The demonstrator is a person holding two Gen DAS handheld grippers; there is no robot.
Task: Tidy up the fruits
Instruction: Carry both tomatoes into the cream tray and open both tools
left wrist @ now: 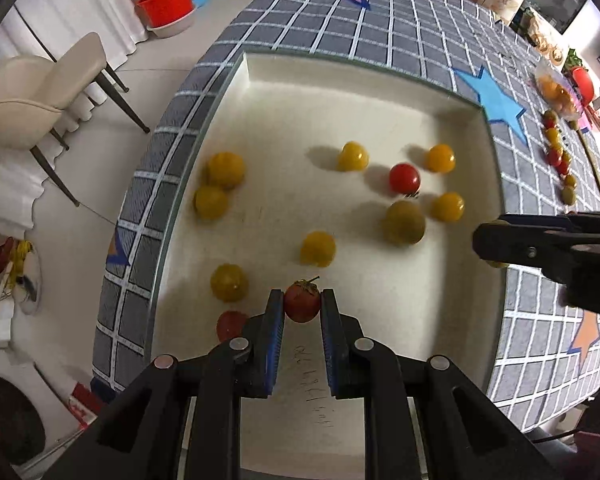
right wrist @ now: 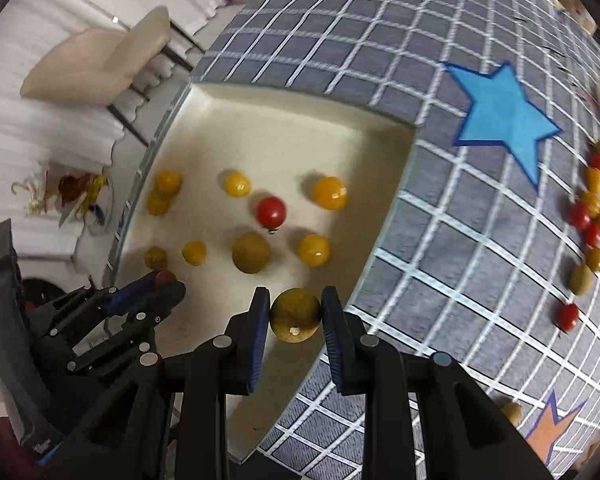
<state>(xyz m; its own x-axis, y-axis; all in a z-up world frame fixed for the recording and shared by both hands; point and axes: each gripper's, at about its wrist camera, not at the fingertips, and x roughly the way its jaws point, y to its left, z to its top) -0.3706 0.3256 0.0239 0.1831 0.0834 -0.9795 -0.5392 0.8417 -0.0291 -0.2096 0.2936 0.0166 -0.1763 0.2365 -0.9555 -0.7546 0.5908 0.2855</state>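
round glossy tomatoes (left wrist: 404, 178), smooth tray (left wrist: 340, 92)

The left gripper (left wrist: 301, 304) pinches a small red tomato (left wrist: 301, 300) between its blue pads, above the cream tray (left wrist: 284, 80). Yellow and greenish tomatoes lie scattered on the tray floor — one red tomato (left wrist: 404, 178) among them. The right gripper (left wrist: 496, 242) enters from the right edge, over the checked tablecloth (left wrist: 380, 28) — more tomatoes beyond.
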